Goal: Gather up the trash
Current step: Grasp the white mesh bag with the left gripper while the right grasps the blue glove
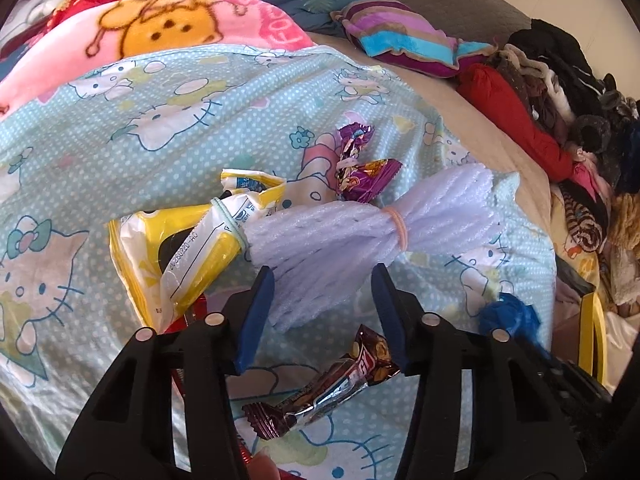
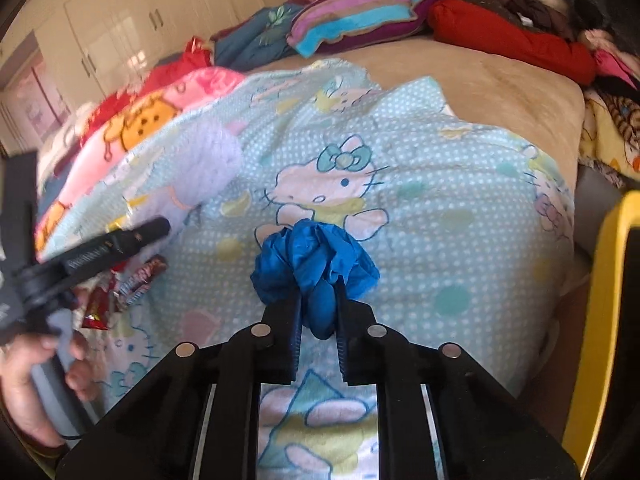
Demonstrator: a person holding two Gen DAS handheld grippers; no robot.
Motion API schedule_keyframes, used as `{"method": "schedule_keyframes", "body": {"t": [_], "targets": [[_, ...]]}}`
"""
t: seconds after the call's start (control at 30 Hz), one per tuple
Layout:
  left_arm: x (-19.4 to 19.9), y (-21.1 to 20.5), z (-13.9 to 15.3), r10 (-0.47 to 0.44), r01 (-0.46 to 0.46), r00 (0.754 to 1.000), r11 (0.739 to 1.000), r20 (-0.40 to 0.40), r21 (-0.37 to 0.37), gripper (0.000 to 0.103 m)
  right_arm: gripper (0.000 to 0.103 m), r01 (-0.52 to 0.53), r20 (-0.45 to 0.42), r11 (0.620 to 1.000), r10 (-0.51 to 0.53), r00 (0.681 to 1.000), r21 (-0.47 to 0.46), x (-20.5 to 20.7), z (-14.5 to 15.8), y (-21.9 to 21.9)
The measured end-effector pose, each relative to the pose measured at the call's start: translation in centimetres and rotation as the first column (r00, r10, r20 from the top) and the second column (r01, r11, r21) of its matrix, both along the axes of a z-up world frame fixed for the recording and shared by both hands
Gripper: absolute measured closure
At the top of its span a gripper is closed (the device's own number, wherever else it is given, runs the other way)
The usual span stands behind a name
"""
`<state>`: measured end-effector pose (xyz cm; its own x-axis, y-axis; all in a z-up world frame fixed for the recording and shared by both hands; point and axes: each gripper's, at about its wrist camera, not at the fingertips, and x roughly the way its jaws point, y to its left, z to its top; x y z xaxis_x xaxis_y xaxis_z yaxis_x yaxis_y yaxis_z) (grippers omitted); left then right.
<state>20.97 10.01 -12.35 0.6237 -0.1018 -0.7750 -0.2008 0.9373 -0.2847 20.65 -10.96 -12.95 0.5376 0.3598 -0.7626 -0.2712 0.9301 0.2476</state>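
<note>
Early going, I judge: right claw (image 2: 318,300) clamped on the blue wad (image 2: 316,260); left claw (image 1: 322,276) apart around the white foam netting (image 1: 340,232), not visibly pressing; wrappers (image 1: 320,396) still litter the bed (image 1: 460,92).

A bed (image 1: 472,92) is carrying a cartoon-cat blanket (image 1: 168,128) across the frame's centre, a pink blanket (image 1: 168,36) at upper left, a striped cushion (image 1: 400,36) at top, and piled clothes (image 1: 560,92) along the right edge.
</note>
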Motion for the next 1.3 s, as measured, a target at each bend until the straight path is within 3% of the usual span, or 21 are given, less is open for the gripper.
{"method": "schedule_keyframes", "body": {"t": [0.1, 0.23, 0.33, 0.43, 0.67, 0.97, 1.03, 1.2, 1.3], "targets": [[0.0, -0.5, 0.0, -0.015, 0.015, 1.000, 0.999, -0.005, 0.032, 0.069, 0.089, 0.013, 0.007, 0.999, -0.013, 1.000, 0.037, -0.9, 0.6, -0.8], [0.0, -1.8, 0.0, -0.059, 0.060, 0.998, 0.994, -0.016, 0.090, 0.089, 0.089, 0.026, 0.005, 0.997, -0.027, 1.000, 0.072, -2.1, 1.1, -1.6], [-0.2, -2.8, -0.2, -0.089, 0.090, 0.996, 0.988, -0.012, 0.125, 0.098, 0.089, 0.025, 0.004, 0.996, -0.026, 1.000, 0.091, -2.8, 1.5, -1.9], [-0.6, -2.7, -0.1, -0.085, 0.084, 0.996, 0.991, 0.006, 0.104, 0.103, 0.089, 0.023, 0.005, 0.994, -0.023, 1.000, 0.110, -3.5, 1.9, -2.3], [-2.3, -2.8, 1.0, -0.102, 0.099, 0.992, 0.994, 0.075, 0.043, 0.103, 0.089, 0.007, 0.018, 0.991, -0.009, 1.000, 0.132, -4.6, 3.1, -2.8], [-3.7, -1.8, 3.8, -0.061, 0.050, 0.983, 0.997, 0.172, 0.065, 0.100, 0.089, 0.011, 0.033, 0.987, -0.016, 0.999, 0.159, -5.3, 4.5, -3.7], [-3.3, -1.4, 4.0, -0.063, 0.048, 0.983, 0.995, 0.174, 0.090, 0.085, 0.089, 0.013, 0.038, 0.987, -0.019, 0.999, 0.162, -5.4, 4.9, -4.1], [-0.7, -1.4, 3.0, -0.135, 0.113, 0.988, 0.967, 0.082, 0.229, 0.068, 0.089, 0.013, 0.059, 0.985, -0.023, 0.998, 0.170, -5.7, 6.0, -4.9], [0.3, -2.0, 2.1, -0.189, 0.172, 0.982, 0.932, 0.023, 0.318, 0.068, 0.089, 0.028, 0.065, 0.982, -0.040, 0.997, 0.185, -5.8, 6.5, -5.9]]}}
